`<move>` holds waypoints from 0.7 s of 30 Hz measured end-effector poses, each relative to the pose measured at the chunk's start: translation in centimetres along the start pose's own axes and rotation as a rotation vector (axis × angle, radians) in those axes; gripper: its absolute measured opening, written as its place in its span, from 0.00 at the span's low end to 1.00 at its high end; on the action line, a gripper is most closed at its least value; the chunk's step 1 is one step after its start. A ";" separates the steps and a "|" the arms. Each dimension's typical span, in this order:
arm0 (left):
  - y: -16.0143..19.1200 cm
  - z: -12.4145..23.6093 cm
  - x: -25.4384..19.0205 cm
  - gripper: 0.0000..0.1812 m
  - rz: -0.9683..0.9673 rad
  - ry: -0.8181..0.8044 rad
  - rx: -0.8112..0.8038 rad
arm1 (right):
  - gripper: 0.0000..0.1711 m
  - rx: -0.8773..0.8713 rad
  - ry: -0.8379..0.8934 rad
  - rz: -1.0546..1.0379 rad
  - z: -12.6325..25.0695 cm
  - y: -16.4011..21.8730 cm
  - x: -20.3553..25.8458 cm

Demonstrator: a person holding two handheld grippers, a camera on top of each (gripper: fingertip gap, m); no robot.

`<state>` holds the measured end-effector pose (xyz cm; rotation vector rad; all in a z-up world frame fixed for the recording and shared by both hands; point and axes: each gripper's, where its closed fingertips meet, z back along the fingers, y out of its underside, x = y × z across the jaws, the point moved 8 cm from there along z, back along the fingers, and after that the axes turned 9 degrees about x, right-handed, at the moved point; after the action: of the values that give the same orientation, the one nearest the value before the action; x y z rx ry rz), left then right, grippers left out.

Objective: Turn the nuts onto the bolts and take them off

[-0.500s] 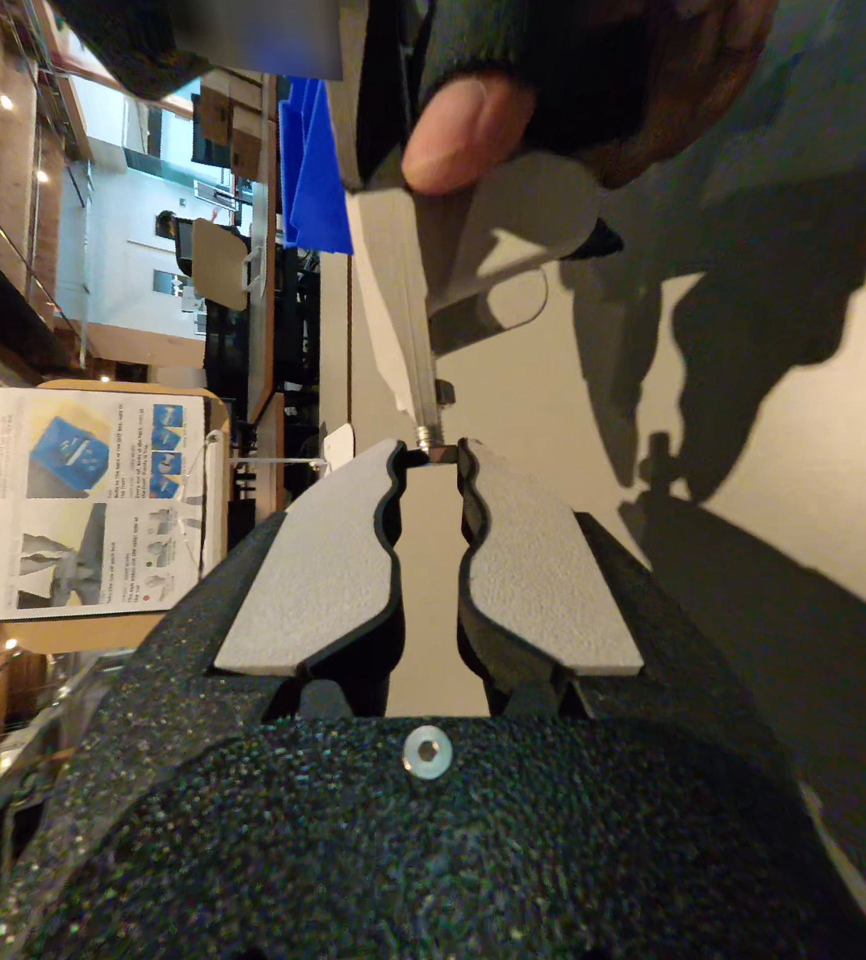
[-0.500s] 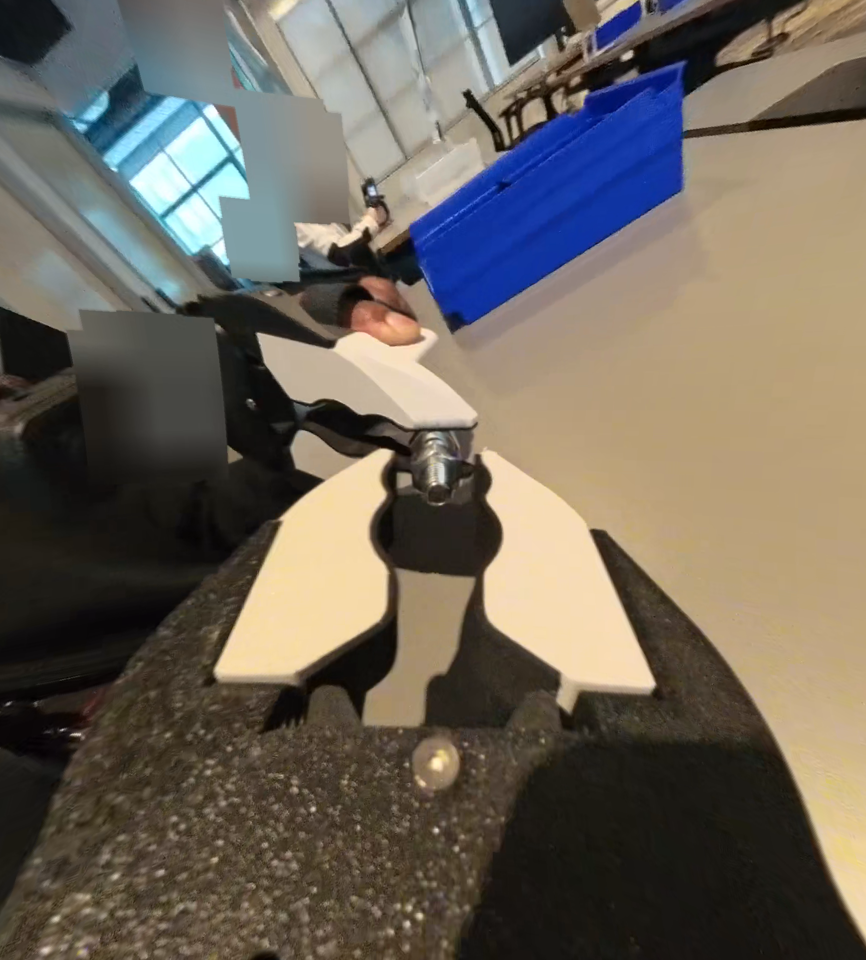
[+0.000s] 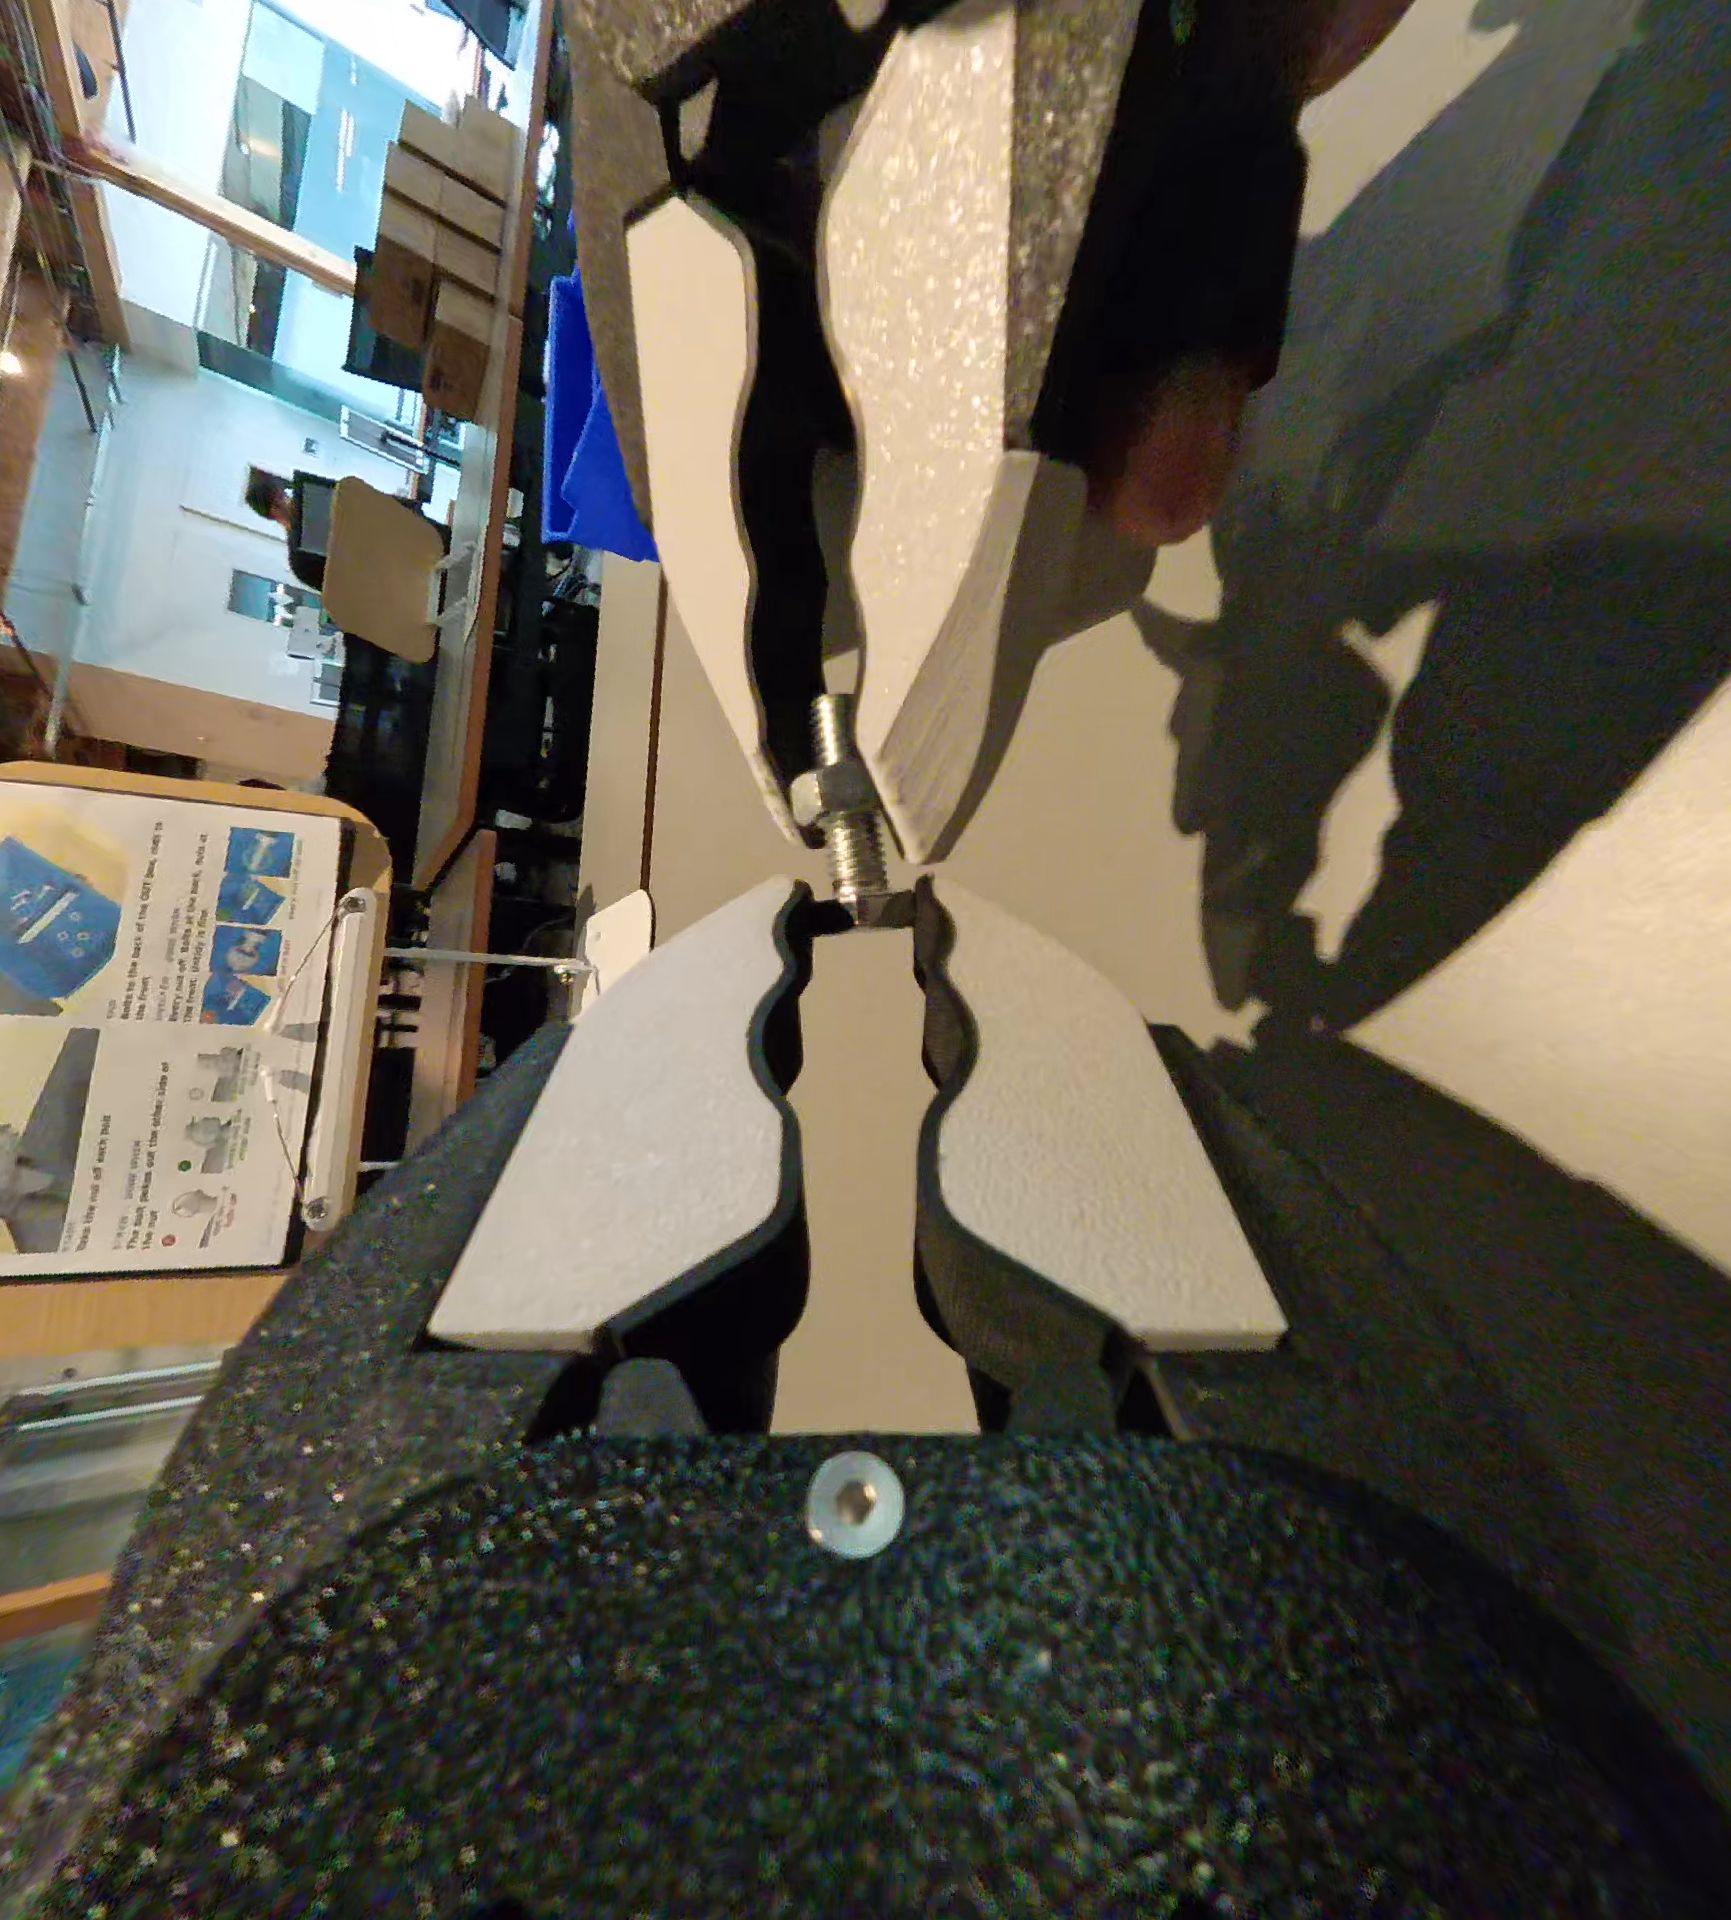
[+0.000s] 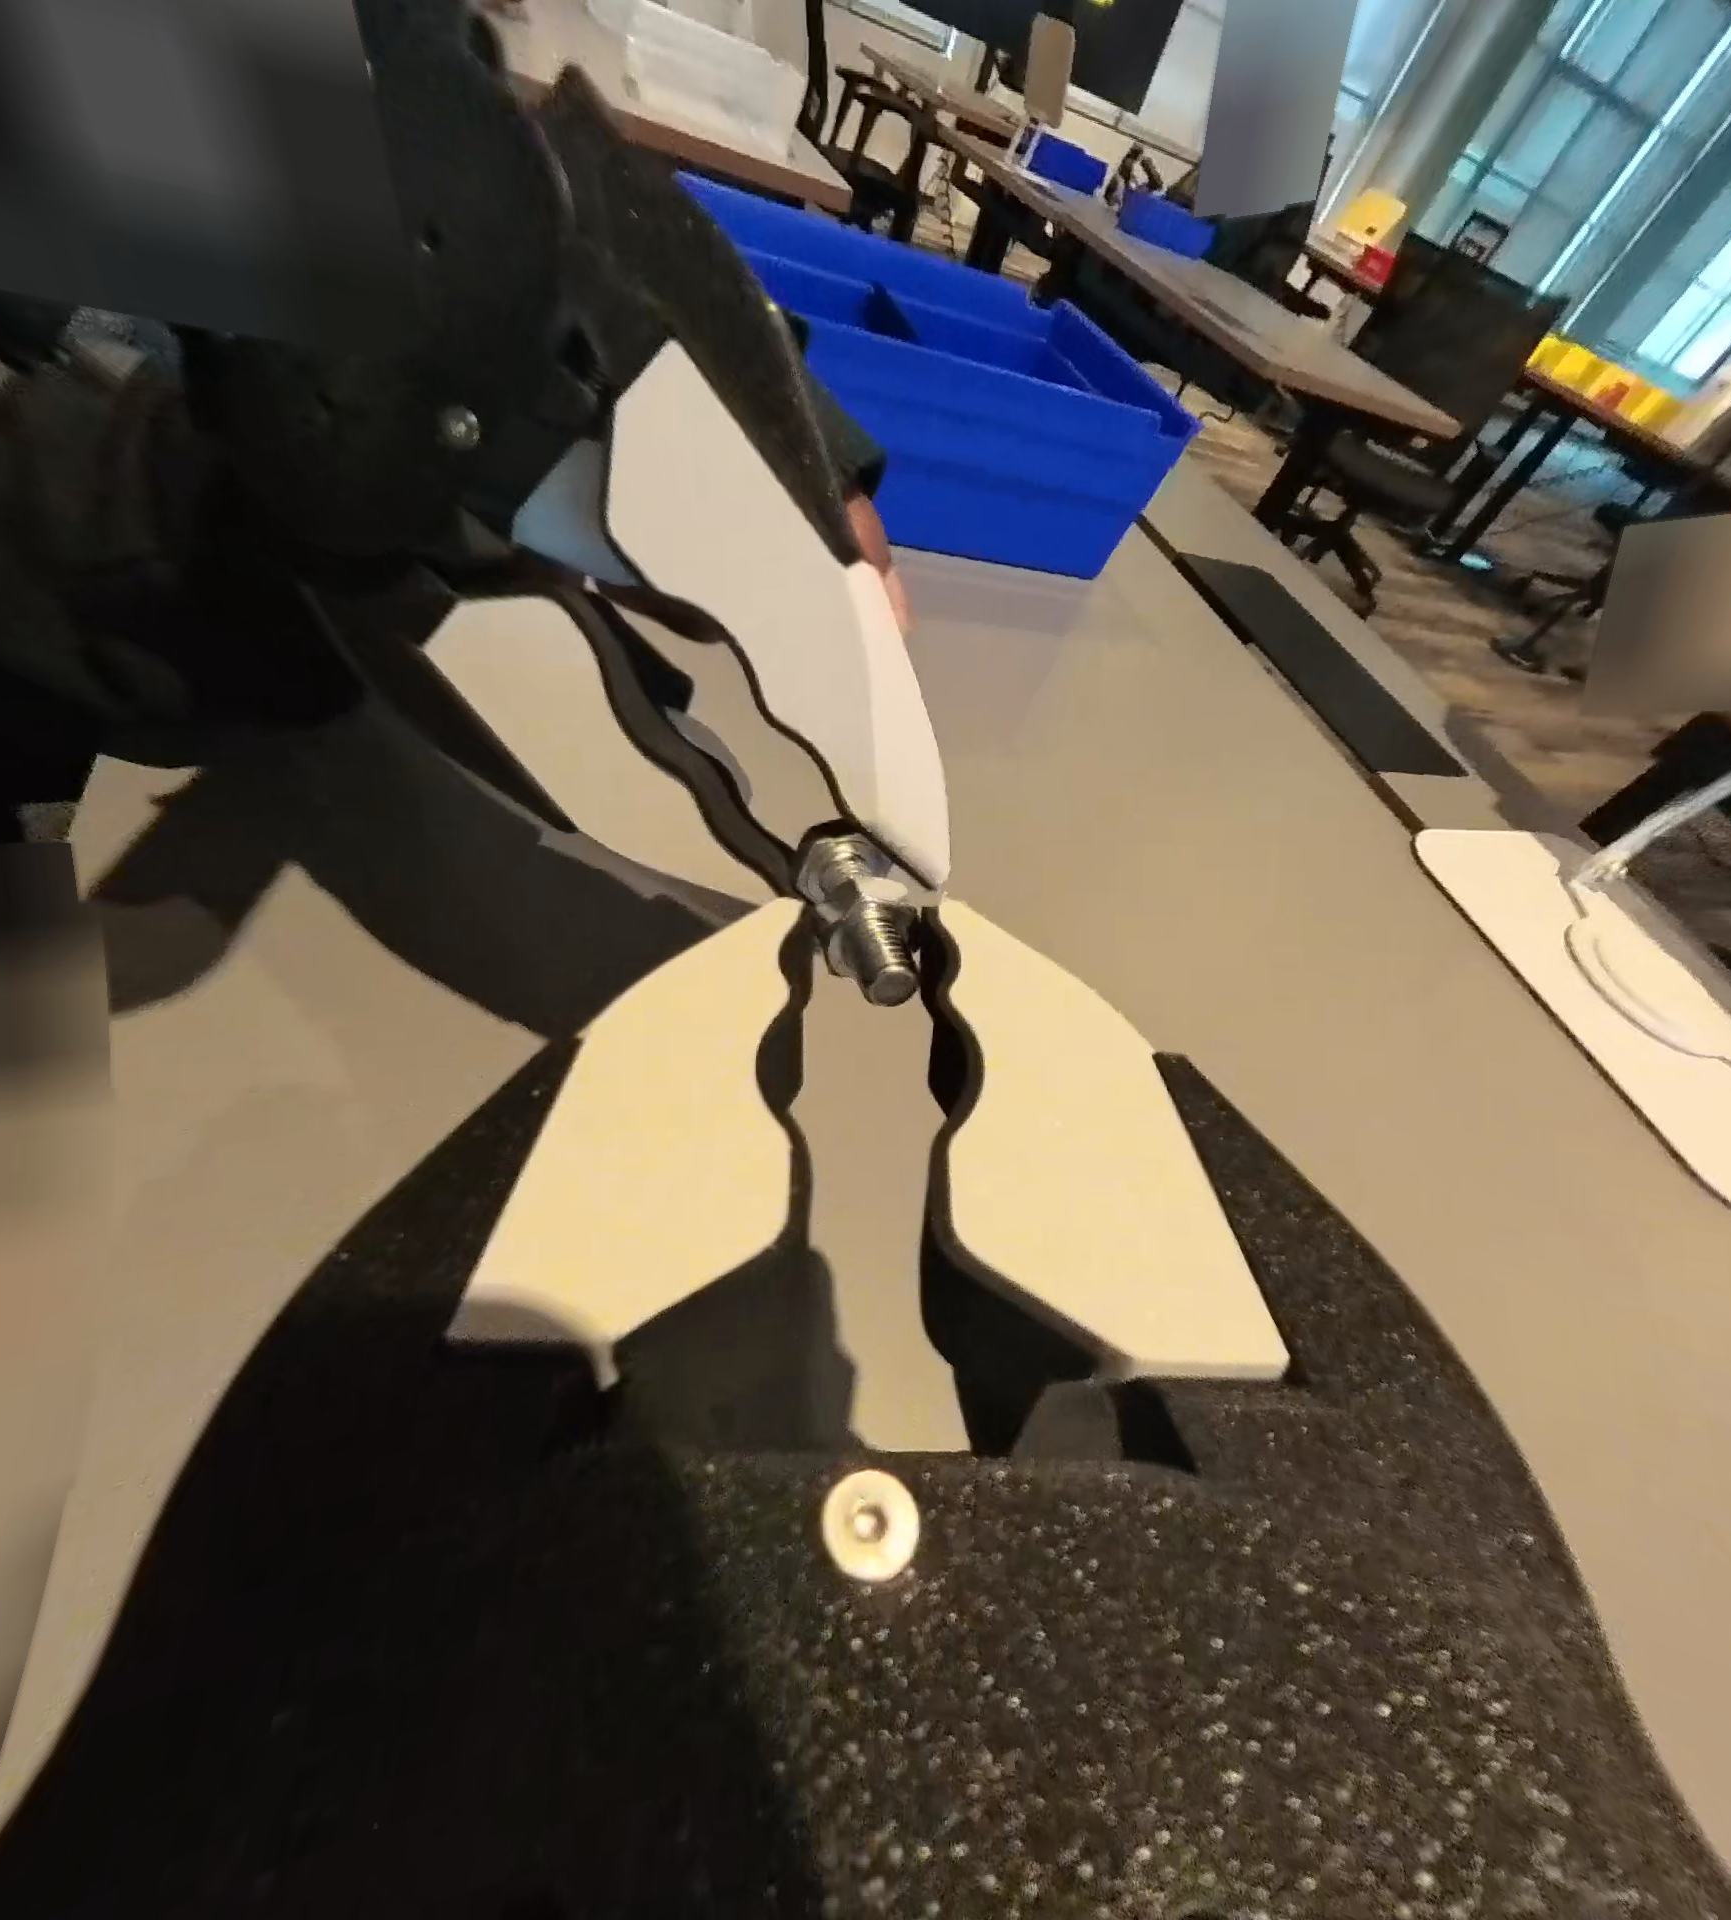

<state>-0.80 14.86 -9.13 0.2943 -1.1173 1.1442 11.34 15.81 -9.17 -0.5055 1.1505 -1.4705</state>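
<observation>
A steel bolt (image 3: pixel 856 857) with a hex nut (image 3: pixel 830 795) on its thread hangs in the air between my two grippers, above the grey table (image 3: pixel 1567 883). My left gripper (image 3: pixel 863 902) is shut on the bolt's head end. My right gripper (image 3: pixel 835 821) comes in from the top of the left wrist view, with its fingertips pinched on the nut. In the right wrist view my right gripper (image 4: pixel 871 920) holds the nut (image 4: pixel 876 891), and the bolt's threaded end (image 4: pixel 887 977) sticks out toward the camera. The left gripper (image 4: pixel 840 847) reaches in from the upper left.
A blue divided bin (image 4: pixel 996 416) stands on the table (image 4: pixel 1256 831) behind the grippers and shows in the left wrist view (image 3: pixel 591 436). An instruction sheet on a stand (image 3: pixel 113 1039) is at the left. A white stand base (image 4: pixel 1619 987) lies at the table's right edge. My two grippers' fingertips are within a few centimetres of each other.
My right gripper has rolled around the bolt's axis with the nut in its tips, so both views have rotated. The left gripper still holds the bolt's head.
</observation>
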 end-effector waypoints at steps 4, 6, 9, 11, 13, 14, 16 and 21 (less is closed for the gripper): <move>-0.1 -0.3 -0.3 0.10 -0.098 -0.076 0.090 | 0.11 0.007 -0.102 -0.273 -0.4 0.3 -0.6; -0.2 -0.4 -0.5 0.10 -0.156 -0.115 0.138 | 0.11 -0.028 -0.222 -0.507 -0.8 1.0 -1.1; -0.3 -0.5 -0.5 0.10 -0.152 -0.113 0.136 | 0.13 -0.122 -0.403 -0.698 -1.1 1.8 -1.7; -0.2 -0.3 -0.3 0.10 -0.121 -0.105 0.110 | 0.20 -0.149 -0.441 -0.695 -0.9 1.7 -1.9; 0.0 -0.2 0.0 0.10 -0.094 -0.103 0.099 | 0.23 -0.134 -0.358 -0.570 -0.3 1.3 -2.1; 0.1 -0.2 0.0 0.10 -0.087 -0.099 0.096 | 0.24 -0.115 -0.300 -0.483 -0.1 1.2 -2.1; 0.2 -0.1 0.1 0.10 -0.071 -0.087 0.087 | 0.25 -0.079 -0.168 -0.302 0.4 0.9 -1.9; 0.0 0.1 0.2 0.10 -0.048 -0.072 0.047 | 0.20 -0.058 -0.015 0.004 0.7 0.3 -0.7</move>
<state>-0.85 14.88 -8.92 0.3996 -1.1417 1.1254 12.22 16.24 -8.89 -0.5528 1.1838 -1.4306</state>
